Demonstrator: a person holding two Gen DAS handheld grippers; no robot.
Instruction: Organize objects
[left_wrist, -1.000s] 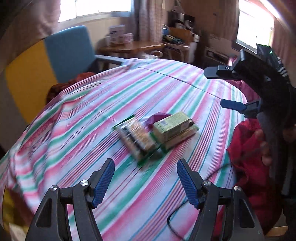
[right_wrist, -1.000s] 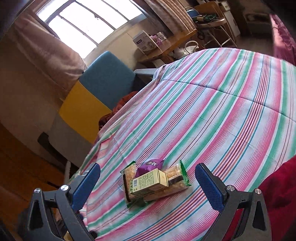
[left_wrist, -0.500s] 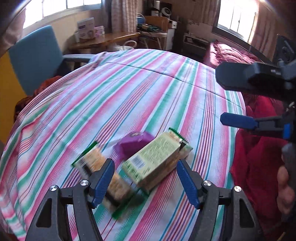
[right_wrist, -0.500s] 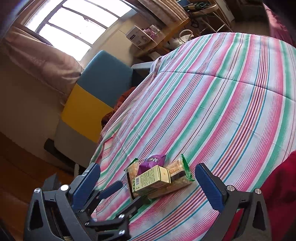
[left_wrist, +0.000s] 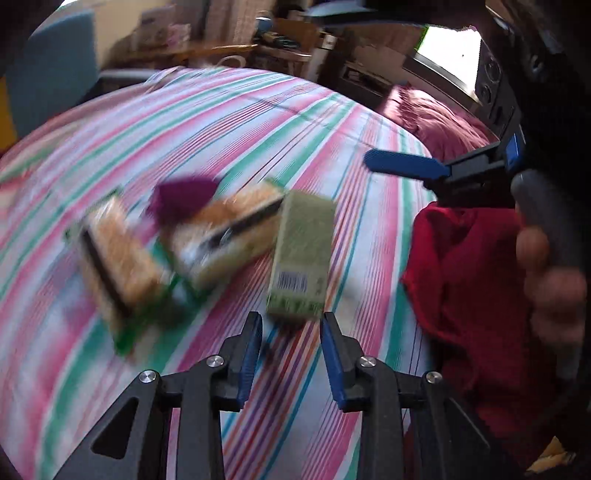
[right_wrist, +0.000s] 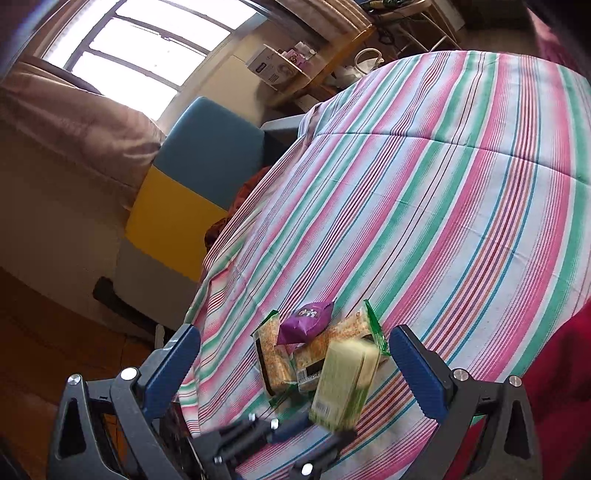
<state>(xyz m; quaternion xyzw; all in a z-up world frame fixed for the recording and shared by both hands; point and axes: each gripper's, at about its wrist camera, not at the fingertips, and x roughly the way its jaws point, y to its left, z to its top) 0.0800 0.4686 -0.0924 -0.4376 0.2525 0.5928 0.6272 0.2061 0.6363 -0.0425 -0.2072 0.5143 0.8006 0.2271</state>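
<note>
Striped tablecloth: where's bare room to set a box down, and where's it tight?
The striped tablecloth is bare beyond the purple snack pouch, toward the far edge. Crowded: two green-edged cracker packs under the pouch, the pale green carton alongside, with the red cloth bordering the side.

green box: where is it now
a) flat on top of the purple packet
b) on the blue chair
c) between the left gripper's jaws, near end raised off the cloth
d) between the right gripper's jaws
c: the green box stands tilted with its lower end in the narrowed jaws of the left gripper, beside the snack packs; the right gripper stays wide open, pads clear of it.
</note>
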